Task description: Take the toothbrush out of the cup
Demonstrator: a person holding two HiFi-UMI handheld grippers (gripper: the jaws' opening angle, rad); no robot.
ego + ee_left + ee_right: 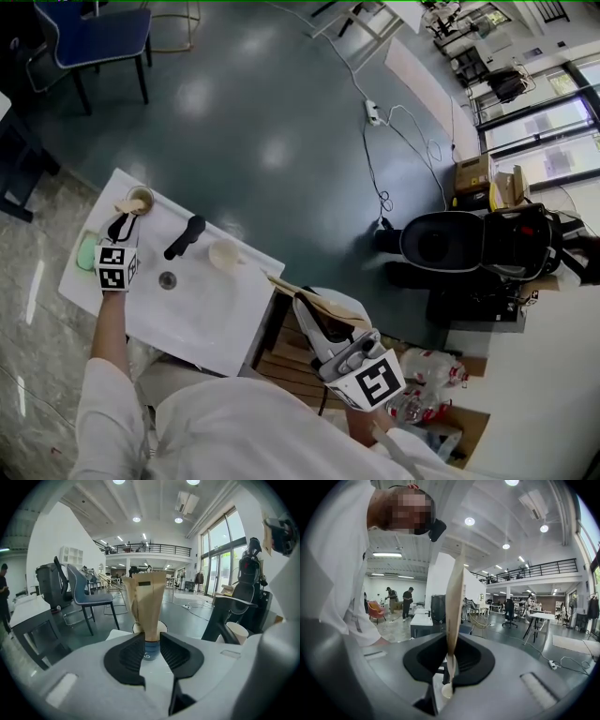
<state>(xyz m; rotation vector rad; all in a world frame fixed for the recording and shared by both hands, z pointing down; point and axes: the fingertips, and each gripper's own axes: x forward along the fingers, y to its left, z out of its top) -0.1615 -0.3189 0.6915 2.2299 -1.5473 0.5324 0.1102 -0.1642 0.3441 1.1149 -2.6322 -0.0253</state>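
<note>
At the far left corner of the white table (202, 319) stands a cup (140, 198), (150, 627), and a brown paper-wrapped toothbrush (127, 205), (147, 603) rises from it. My left gripper (124, 221), (151, 638) is right up against it. The jaws stand apart on either side of the wrapper's lower end, and the cup's blue side shows through the gap. My right gripper (311, 309), (452, 641) hangs off the table's right side, shut on another paper-wrapped toothbrush (323, 303), (454, 606). That toothbrush's white handle end pokes out below the jaws.
On the table lie a black handle-shaped object (185, 236), a second white cup (225, 254), a green item (86, 251) and a small round metal piece (168, 279). A black office chair (450, 242), floor cables (375, 112) and a blue chair (94, 37) surround it.
</note>
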